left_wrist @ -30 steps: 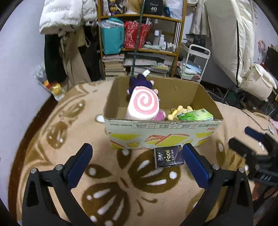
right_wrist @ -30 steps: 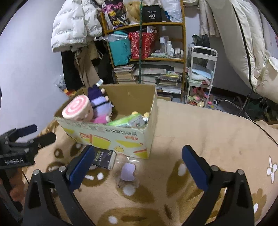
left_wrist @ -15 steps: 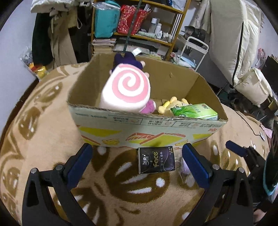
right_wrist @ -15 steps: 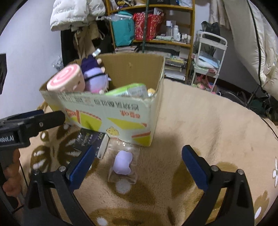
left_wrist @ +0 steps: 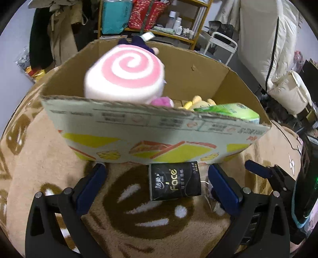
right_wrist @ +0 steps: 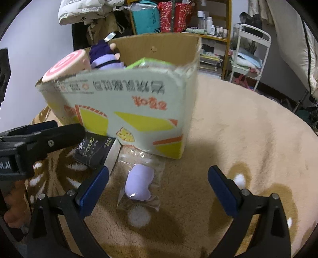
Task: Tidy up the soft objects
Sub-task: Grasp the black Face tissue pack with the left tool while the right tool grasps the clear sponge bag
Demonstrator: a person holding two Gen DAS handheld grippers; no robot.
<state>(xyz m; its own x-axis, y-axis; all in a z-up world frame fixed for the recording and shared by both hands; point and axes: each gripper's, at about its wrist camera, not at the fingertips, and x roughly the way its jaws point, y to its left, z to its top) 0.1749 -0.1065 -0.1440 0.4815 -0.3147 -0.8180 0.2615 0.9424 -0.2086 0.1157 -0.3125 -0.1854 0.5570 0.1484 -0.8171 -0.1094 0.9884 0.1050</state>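
A cardboard box [left_wrist: 155, 131] [right_wrist: 127, 111] stands on the beige rug and holds a pink swirl plush [left_wrist: 125, 79], a purple plush [right_wrist: 106, 57], a yellow plush [left_wrist: 200, 102] and a green tissue pack [left_wrist: 230, 111]. A black "Face" tissue pack [left_wrist: 174, 181] [right_wrist: 93, 152] lies on the rug against the box front. My left gripper [left_wrist: 157, 185] is open, its fingers on either side of that pack. A lilac soft toy in a clear bag [right_wrist: 140, 182] lies beside the pack. My right gripper [right_wrist: 158, 186] is open, low over the bag.
A shelf unit [left_wrist: 151, 17] with bags and bottles and hanging coats [left_wrist: 51, 33] stand behind the box. A white trolley [right_wrist: 250, 53] and pale bedding [left_wrist: 274, 45] are at the right. The left gripper's body [right_wrist: 35, 142] reaches into the right wrist view.
Both grippers have moved forward and down toward the box front. The black pack now lies between the left fingers and the bagged lilac toy between the right fingers. Both remain open.
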